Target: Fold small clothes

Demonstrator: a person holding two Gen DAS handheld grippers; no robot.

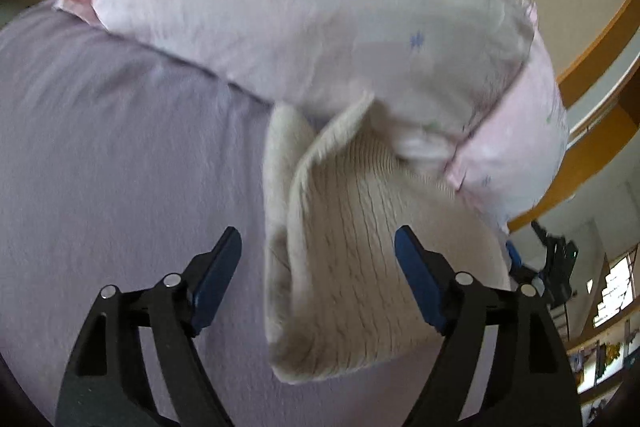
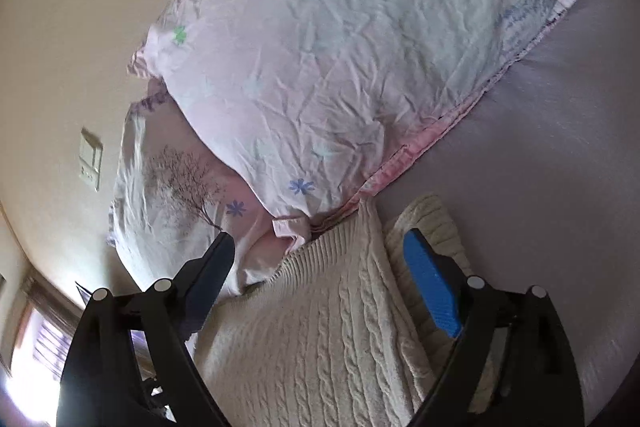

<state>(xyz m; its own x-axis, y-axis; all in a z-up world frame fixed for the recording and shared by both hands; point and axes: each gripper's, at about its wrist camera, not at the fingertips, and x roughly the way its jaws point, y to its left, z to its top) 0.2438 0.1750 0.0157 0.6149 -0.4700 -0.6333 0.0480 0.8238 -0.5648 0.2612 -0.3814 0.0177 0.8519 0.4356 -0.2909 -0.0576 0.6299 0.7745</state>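
A cream cable-knit garment (image 1: 352, 259) lies folded on the lilac bed sheet (image 1: 120, 167), its far edge against a pillow. My left gripper (image 1: 318, 239) is open and empty just above it, the left finger over the sheet, the right finger over the knit. In the right wrist view the same knit garment (image 2: 320, 327) fills the lower middle. My right gripper (image 2: 320, 247) is open and empty above it, its fingers on either side of the garment's ribbed edge.
A pale pink floral pillow (image 1: 300, 15) lies right behind the garment, seen also in the right wrist view (image 2: 340, 47), stacked on a second pillow (image 2: 172, 187). A beige wall with a switch plate (image 2: 90, 159) and a wooden frame (image 1: 592, 39) lie beyond.
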